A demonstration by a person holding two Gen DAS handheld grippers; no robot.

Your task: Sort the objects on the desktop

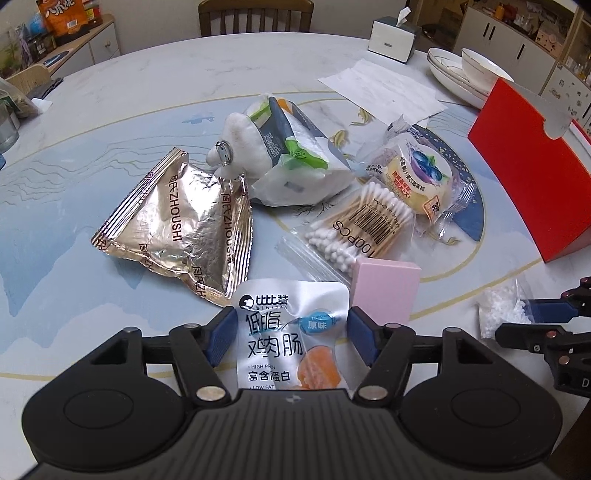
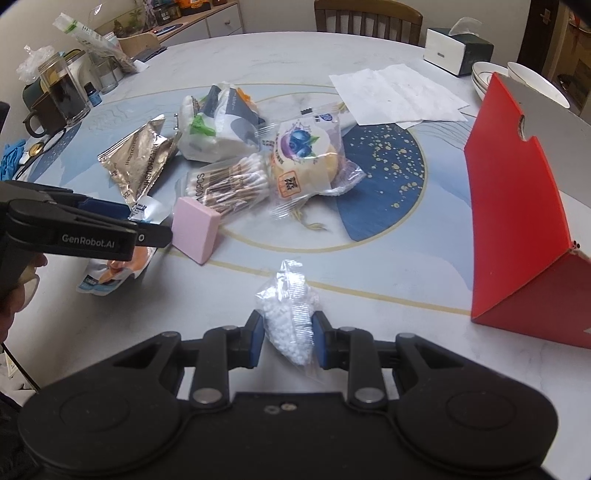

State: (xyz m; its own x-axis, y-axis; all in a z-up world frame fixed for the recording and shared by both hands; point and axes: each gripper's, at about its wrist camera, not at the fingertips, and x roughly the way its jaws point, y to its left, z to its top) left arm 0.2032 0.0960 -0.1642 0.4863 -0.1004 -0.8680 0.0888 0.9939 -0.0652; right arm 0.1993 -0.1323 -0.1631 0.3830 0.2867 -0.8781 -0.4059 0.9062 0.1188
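Chicken sausage pouch [image 1: 291, 339]: lower part hidden behind left gripper body. Red box [image 2: 517, 206]: right side cut off by frame edge. Small print on blueberry cake wrapper [image 1: 417, 173] unreadable. Shelf items [image 1: 532, 22] behind the table too small to identify
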